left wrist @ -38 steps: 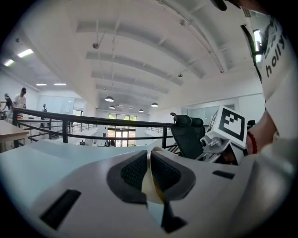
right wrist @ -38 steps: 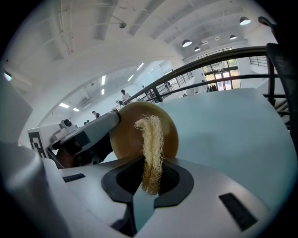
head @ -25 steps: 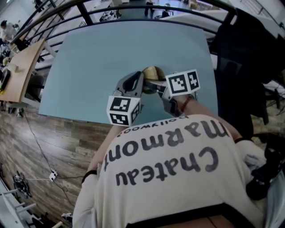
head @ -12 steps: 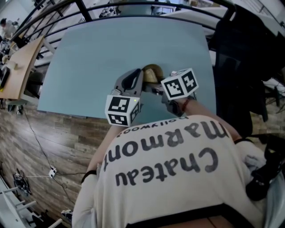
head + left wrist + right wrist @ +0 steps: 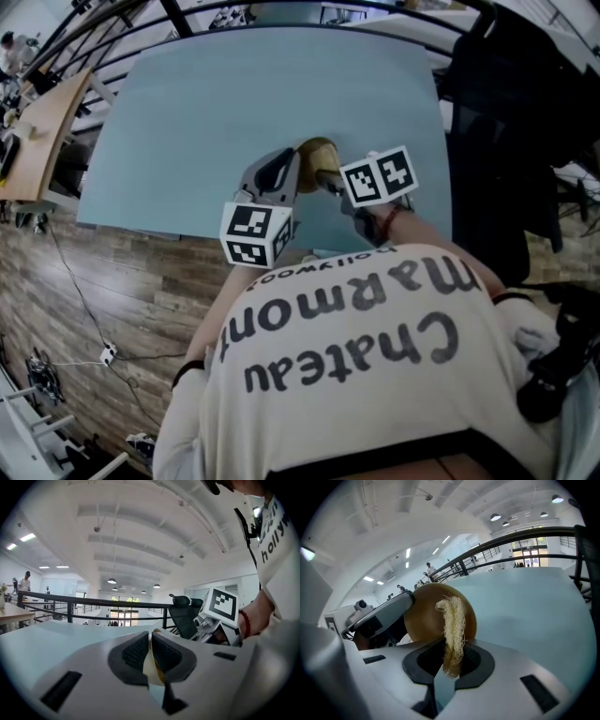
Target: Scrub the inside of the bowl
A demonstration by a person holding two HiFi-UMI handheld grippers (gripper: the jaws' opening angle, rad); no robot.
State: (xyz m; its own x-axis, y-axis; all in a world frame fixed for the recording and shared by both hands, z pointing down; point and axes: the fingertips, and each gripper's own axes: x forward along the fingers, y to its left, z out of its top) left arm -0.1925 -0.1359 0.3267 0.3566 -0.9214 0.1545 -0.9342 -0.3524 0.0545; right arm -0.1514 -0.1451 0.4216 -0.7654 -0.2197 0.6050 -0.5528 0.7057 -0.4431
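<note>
A brown bowl (image 5: 319,151) is held on edge over the pale blue table (image 5: 234,94). My left gripper (image 5: 298,172) is shut on its thin rim (image 5: 157,674), which shows cream and gold between the black pads (image 5: 136,653). My right gripper (image 5: 330,181) is shut on a pale fibrous scrubber (image 5: 452,620). The scrubber's tuft sticks up out of the jaws just in front of the bowl's rounded brown side (image 5: 423,618). Whether it touches the bowl I cannot tell. The left gripper (image 5: 377,616) shows at the left of the right gripper view.
The table's near edge (image 5: 187,239) lies just below the grippers, with wooden floor (image 5: 84,309) beyond it. A black railing (image 5: 281,14) curves round the far side. Black chairs (image 5: 506,122) stand to the right. The person's white shirt (image 5: 356,356) fills the lower head view.
My right gripper has shifted slightly left towards the bowl and tipped downward. More of the bowl shows above it. The left gripper has hardly moved.
</note>
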